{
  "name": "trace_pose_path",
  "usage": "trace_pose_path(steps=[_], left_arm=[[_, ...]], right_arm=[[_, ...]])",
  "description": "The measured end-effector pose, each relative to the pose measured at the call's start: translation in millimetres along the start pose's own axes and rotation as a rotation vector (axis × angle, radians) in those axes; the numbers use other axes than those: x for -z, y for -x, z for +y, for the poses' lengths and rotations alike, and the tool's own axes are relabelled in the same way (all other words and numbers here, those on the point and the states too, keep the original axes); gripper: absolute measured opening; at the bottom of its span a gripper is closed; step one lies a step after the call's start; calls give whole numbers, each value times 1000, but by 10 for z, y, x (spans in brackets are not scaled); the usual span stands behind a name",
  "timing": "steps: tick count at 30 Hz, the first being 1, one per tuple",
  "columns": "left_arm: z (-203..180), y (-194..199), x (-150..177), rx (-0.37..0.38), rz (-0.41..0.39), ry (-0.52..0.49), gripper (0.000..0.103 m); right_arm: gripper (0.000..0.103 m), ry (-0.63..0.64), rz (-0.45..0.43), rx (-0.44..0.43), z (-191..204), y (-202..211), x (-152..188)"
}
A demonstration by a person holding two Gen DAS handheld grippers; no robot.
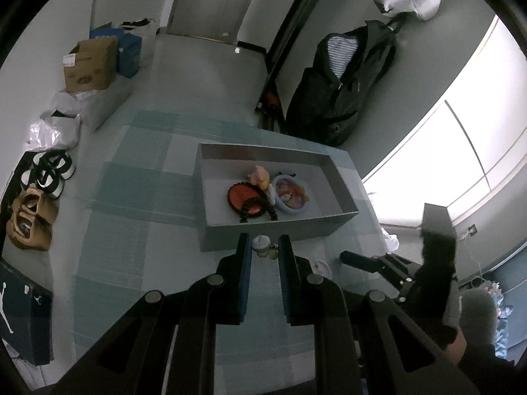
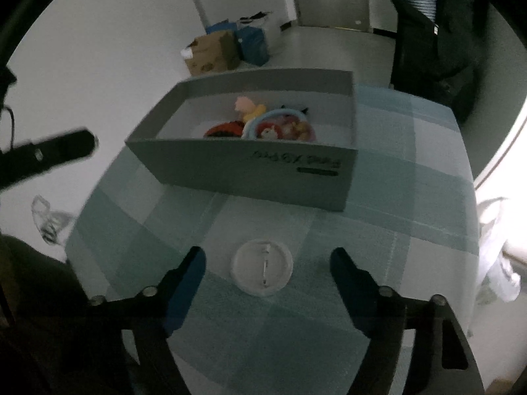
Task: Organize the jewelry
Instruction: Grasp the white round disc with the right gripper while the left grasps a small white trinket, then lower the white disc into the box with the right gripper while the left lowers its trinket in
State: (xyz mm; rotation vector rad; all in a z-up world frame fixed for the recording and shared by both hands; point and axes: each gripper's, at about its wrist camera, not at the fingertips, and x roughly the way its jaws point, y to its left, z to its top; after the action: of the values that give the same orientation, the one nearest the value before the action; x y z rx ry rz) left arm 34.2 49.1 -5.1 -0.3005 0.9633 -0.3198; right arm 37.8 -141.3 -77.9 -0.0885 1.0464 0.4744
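Left gripper nearest in its own view, fingers drawn narrow and clamped on a small pale charm with yellowish bits, held just short of the grey box. Right gripper spread wide, pads touching nothing, straddling a round white pin badge lying back-up on the checked teal tablecloth, clasp showing. Beyond the badge, the same grey box standing open on the cloth, printed lettering on its near wall. Inside it, clustered together: an orange disc with a dark beaded string across it, a blue-rimmed round badge, a pink and yellow figure. Farther off, on the floor by the wall, a cardboard carton; a dark jacket hanging behind the table.
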Motion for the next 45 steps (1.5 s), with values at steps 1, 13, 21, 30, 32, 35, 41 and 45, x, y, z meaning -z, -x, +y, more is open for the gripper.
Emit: trace_pose_path(steps=[1, 13, 21, 30, 32, 35, 41, 45], left_arm=[[15, 2, -5, 2, -1, 6, 11], [91, 7, -41, 16, -6, 40, 11], [92, 10, -52, 22, -10, 39, 11], [14, 11, -148, 25, -40, 32, 11], [8, -6, -171, 19, -42, 32, 11], [-51, -24, -205, -31, -56, -10, 11], [-66, -117, -250, -33, -43, -20, 11], [-45, -171, -280, -24, -31, -4, 11]], right_arm=[[69, 22, 6, 12, 41, -27, 8], [41, 193, 13, 93, 352, -99, 80], [41, 48, -45, -52, 195, 120, -4], [41, -38, -144, -173, 135, 362, -180], [41, -50, -163, -192, 143, 390, -267], [41, -67, -174, -222, 114, 411, -369], [41, -95, -203, -255, 60, 453, -603], [41, -108, -228, -268, 43, 477, -690]])
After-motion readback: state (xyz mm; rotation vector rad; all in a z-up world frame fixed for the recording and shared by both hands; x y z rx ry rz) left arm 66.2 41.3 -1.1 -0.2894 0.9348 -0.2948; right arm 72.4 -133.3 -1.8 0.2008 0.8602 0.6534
